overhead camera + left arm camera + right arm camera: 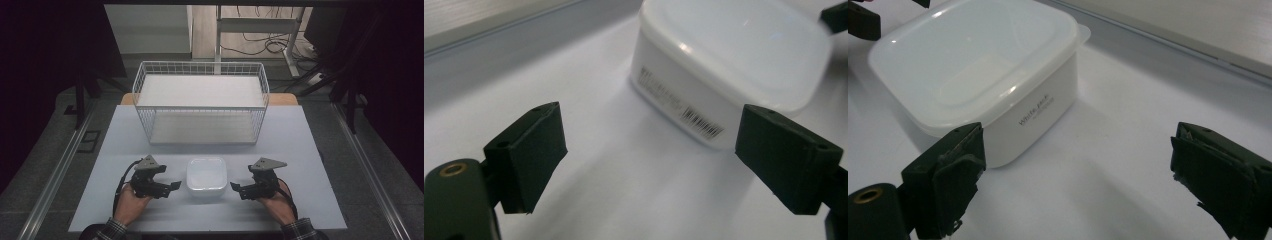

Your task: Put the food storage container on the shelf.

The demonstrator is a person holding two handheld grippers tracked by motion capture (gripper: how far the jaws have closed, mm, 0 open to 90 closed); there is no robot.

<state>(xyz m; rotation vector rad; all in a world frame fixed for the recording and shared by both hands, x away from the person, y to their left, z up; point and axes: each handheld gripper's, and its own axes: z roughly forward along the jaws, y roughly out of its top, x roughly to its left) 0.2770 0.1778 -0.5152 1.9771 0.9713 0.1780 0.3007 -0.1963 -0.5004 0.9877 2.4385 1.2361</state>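
Behind the pale table (300, 150) stands a white wire basket (200, 100), well apart from everything else. Near the front edge sits a white lidded box (206, 176). The left gripper (172, 186) and right gripper (236, 187) wait on either side of it, jaws spread wide, holding nothing. Bare table lies between box and basket, and nothing blocks the way.

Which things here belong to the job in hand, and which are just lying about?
In the job:
- white lidded container, on the table between the two grippers
- left hand-held gripper, open, beside it
- right hand-held gripper, open, beside it

Lying about:
- white wire basket at the far side of the table, possibly where the container goes
- cables on the floor beyond
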